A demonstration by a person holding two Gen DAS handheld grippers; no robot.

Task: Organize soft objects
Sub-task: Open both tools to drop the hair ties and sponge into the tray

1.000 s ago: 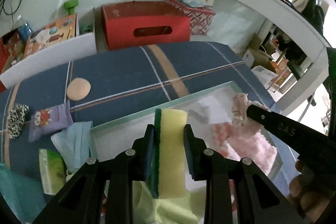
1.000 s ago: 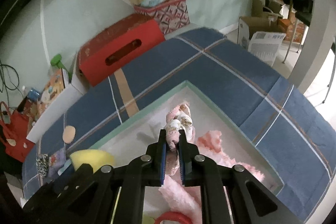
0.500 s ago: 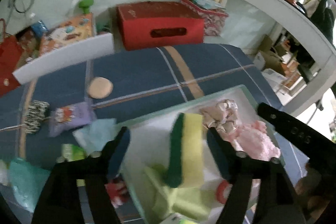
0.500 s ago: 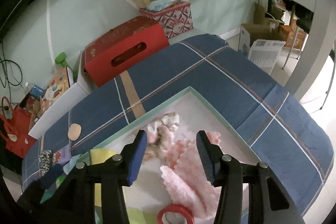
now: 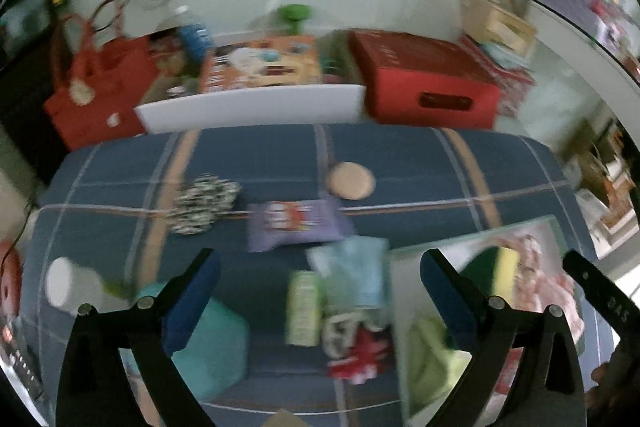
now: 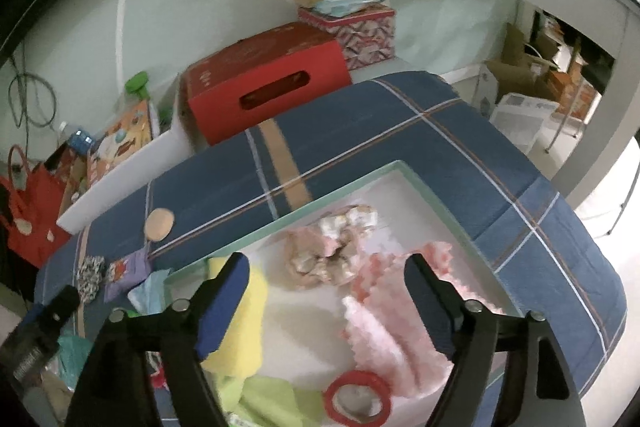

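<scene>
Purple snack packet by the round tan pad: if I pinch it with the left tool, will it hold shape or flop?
The purple packet looks puffed and creased, so it probably dents and sags rather than staying stiff. It seems light for its size. Its printed film may be slippery, so the open left tool might grip best across the middle.

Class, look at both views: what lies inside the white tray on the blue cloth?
Inside the tray: a yellow sponge, floral scrunchie, pink fluffy cloth, red tape roll, green cloth. The tongs hide parts.
</scene>
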